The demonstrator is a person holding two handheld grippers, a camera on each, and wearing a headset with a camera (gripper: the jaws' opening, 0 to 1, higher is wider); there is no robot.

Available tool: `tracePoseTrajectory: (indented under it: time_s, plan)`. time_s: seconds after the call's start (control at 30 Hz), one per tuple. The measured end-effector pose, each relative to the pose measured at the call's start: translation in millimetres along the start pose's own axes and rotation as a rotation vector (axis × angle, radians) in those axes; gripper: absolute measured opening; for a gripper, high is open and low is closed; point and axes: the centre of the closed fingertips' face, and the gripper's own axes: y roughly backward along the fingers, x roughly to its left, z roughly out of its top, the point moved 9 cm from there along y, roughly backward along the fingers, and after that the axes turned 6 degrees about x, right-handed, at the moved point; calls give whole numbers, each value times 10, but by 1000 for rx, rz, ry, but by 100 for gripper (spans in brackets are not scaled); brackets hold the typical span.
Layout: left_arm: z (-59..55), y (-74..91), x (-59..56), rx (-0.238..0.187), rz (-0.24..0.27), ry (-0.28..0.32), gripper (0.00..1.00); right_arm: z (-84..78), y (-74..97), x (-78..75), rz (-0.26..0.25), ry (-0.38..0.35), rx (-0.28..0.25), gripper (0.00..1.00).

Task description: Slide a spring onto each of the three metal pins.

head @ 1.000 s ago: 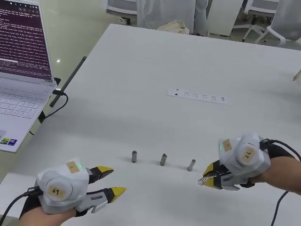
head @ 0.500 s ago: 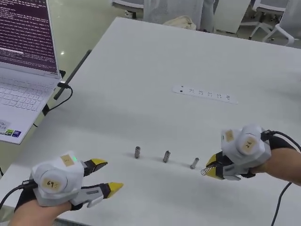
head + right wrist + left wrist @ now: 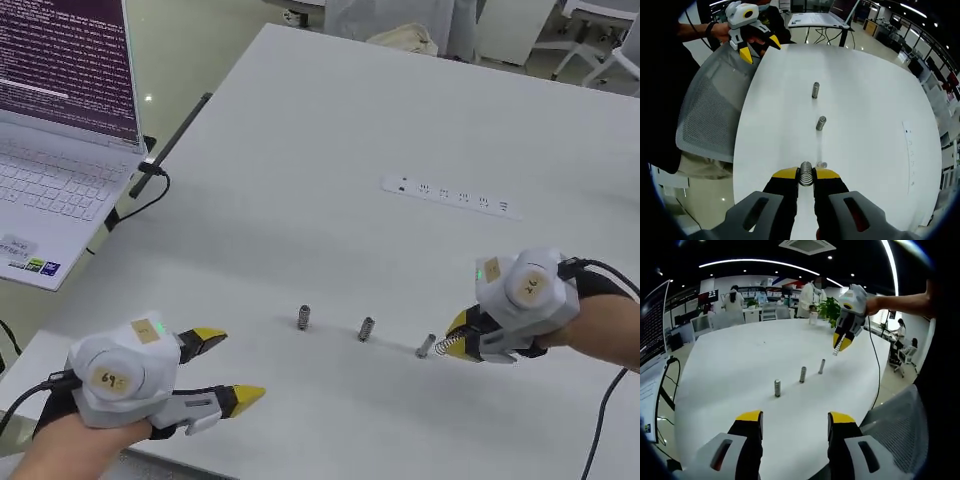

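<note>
- Overhead, in the head view, your left gripper (image 3: 236,365) hovers over the near edge of the plain white worktable (image 3: 330,140). Its yellow-tipped jaws are spread wide with nothing between them.
- Your right gripper (image 3: 457,341) sits low at the right end of the pin row. Its jaws are pinched narrow around a small coiled steel spring (image 3: 446,346), which sticks out leftward.
- That spring's free end lies just beside the short bare metal pin (image 3: 425,346); whether they touch, you cannot tell.
- The middle pin (image 3: 367,328) and the left pin (image 3: 304,318) each stand upright wearing a coil.
- A white power strip (image 3: 450,196) lies farther back, and an open silver laptop (image 3: 55,175) sits off the table's left side.
- From the left gripper view, your left gripper (image 3: 795,417) shows both tips far apart over bare tabletop.
- Beyond them the three pins recede in a line: coiled (image 3: 777,387), coiled (image 3: 803,374), then bare (image 3: 822,366).
- The right gripper (image 3: 841,341) hangs above the bare one with the spring (image 3: 838,347) dangling from its tips.
- Through the right gripper view, your right gripper (image 3: 806,175) clamps the spring (image 3: 806,173) end-on between its tips.
- The bare pin's top (image 3: 821,164) peeks out just behind, slightly right.
- The two coiled pins (image 3: 821,122) (image 3: 815,90) line up beyond, the left gripper (image 3: 758,47) gapes at the far end, and a grey mesh chair (image 3: 710,110) stands beside the table.
</note>
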Motion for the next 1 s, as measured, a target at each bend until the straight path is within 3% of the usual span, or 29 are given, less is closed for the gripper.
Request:
tracePoseTrajectory:
  time_s: [0.5,0.63,1.0]
  plan:
    - [-44,70,48,9,29,31,49,49,-175,-193,6,37,51,8]
    - [-55,72,53,17,33,35,50,14,-258,-223,7,62,91,8]
    - [-67,85,55,24,48,54,49,-1,-325,-296,15,67,99,8]
